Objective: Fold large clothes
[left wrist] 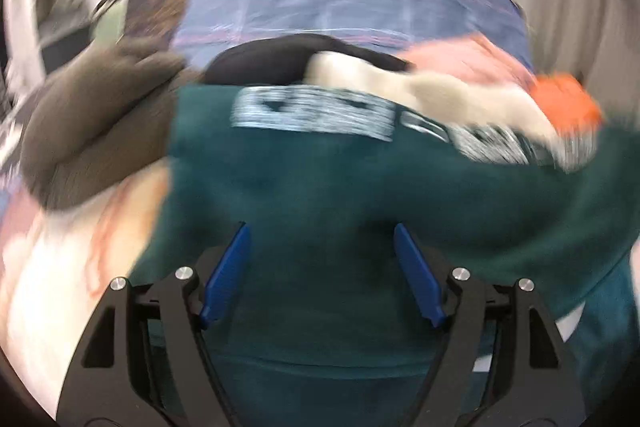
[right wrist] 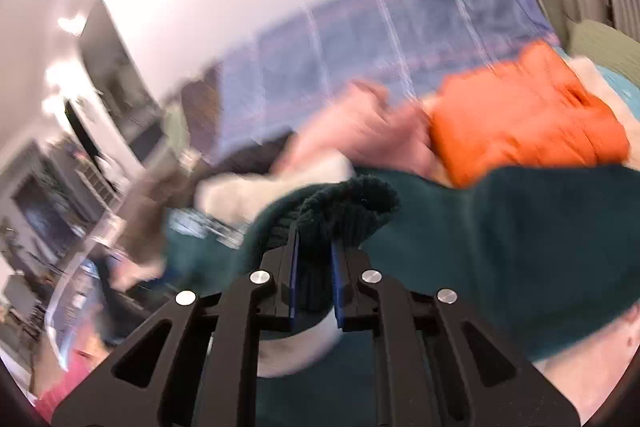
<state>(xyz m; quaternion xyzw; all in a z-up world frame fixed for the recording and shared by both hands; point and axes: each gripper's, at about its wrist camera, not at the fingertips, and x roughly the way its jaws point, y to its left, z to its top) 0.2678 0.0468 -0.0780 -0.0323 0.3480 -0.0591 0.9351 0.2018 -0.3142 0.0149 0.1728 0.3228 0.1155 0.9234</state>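
In the left wrist view, the left gripper [left wrist: 322,247] stood with its blue pads [left wrist: 226,273] spread wide and nothing pinched between them, hovering above the dark green sweatshirt [left wrist: 320,187]. That garment lay across the near middle of the bed, soft and fleecy, with a white printed block of lettering [left wrist: 316,115] on its far side. Beyond it sat a heap: a brown-grey plush garment [left wrist: 92,131] at far left, a black piece [left wrist: 268,65], a cream fleece [left wrist: 440,95], pink cloth [left wrist: 468,59] and an orange item [left wrist: 564,101] at right, all on a blue plaid blanket [left wrist: 340,3].

In the right wrist view, the right gripper [right wrist: 314,251] was clamped on the sweatshirt's ribbed cuff [right wrist: 352,211], a thick corded knit bunched between the nearly closed pads. The orange folded garment [right wrist: 524,119] lay far right, quilted-looking.

To fold well, I judge the right hand should keep the cuff taut and carry the sleeve flat across the body, while the left takes an edge low, catching one layer only. Blur hid finer detail.
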